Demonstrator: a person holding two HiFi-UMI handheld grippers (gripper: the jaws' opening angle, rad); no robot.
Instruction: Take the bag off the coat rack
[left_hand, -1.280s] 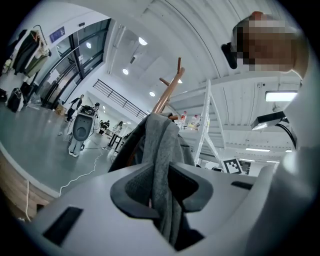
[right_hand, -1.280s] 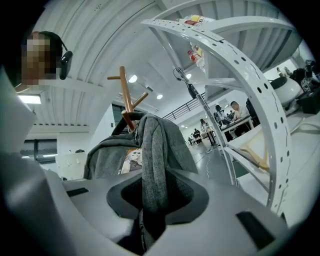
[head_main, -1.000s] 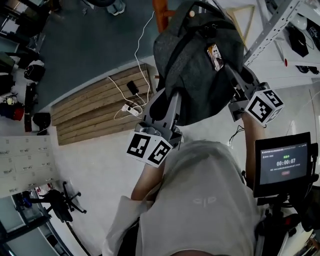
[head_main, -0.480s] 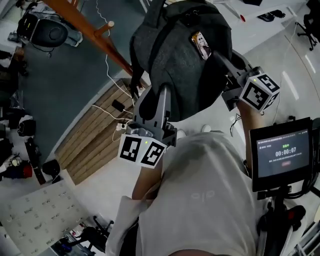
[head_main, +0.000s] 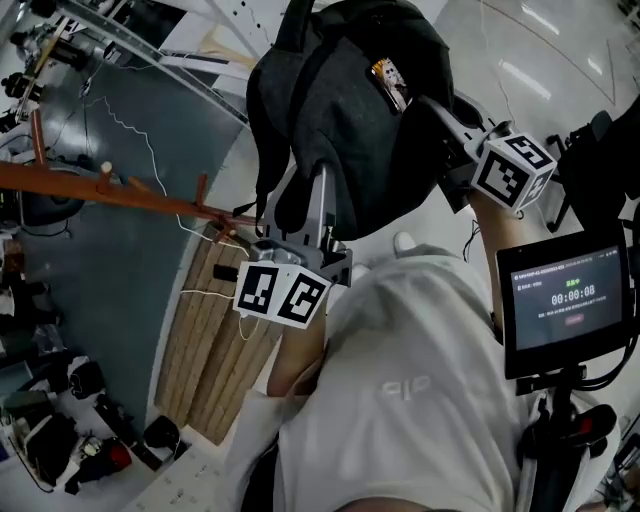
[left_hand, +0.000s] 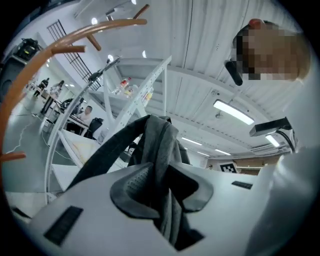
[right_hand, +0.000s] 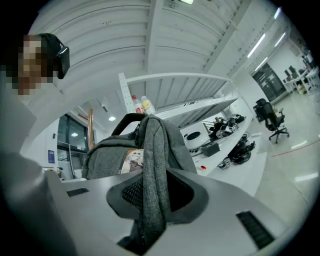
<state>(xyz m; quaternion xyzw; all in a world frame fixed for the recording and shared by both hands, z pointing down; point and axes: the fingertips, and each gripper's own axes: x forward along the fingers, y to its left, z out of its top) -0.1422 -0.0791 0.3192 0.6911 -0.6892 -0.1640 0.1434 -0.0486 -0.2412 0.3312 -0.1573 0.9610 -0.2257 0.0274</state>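
Observation:
A dark grey backpack (head_main: 350, 110) hangs in the air between my two grippers, clear of the orange coat rack (head_main: 110, 192), whose pole and pegs lie off to the left. My left gripper (head_main: 318, 185) is shut on a fold of the bag's grey fabric (left_hand: 160, 160); the black shoulder strap (left_hand: 107, 150) runs off from it. My right gripper (head_main: 435, 110) is shut on another grey fold of the bag (right_hand: 152, 185), with a small picture tag (right_hand: 131, 161) on the bag's side behind it. The coat rack (left_hand: 60, 50) arcs above in the left gripper view.
A wooden pallet (head_main: 215, 350) with a white cable and power strip lies on the floor to the left. White metal shelving (head_main: 150, 40) stands beyond the rack. A tablet on a stand (head_main: 562, 310) shows a timer at right. The person's pale shirt (head_main: 400, 400) fills the bottom.
The view has swung round: the rack, pallet and floor have shifted left and rotated. The bag stays held in both grippers, now farther from the rack pole.

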